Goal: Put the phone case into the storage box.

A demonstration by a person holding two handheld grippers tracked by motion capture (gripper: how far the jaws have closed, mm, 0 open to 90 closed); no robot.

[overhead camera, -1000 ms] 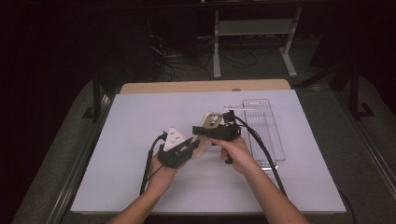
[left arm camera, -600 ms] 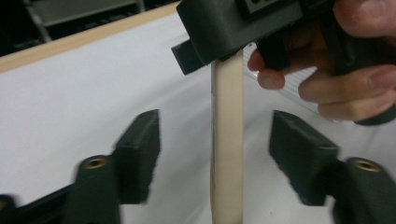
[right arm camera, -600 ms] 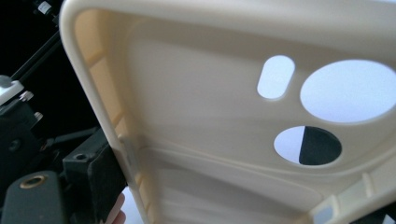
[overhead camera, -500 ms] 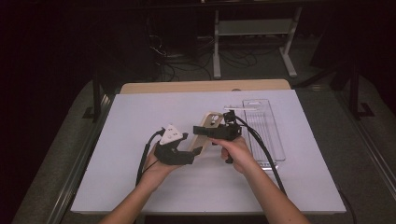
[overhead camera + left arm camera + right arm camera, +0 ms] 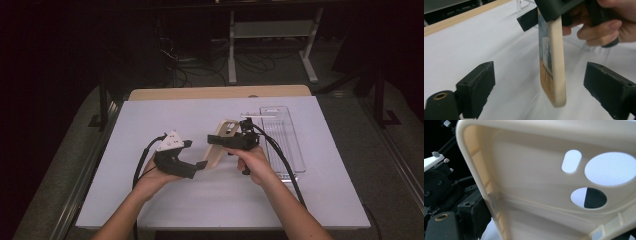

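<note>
While the right hand-held gripper stays clamped on the upper end of a cream plastic phone case with a printed picture on its back, the case hangs upright above the white surface. The left hand-held gripper is spread wide, its jaws flanking the case's lower end without touching. A clear plastic tray lies just beyond.

The phone case is showing smooth, matt cream plastic. The tongs are wearing rough black foam pads. The desk is looking matt white, its far edge bare wood.
</note>
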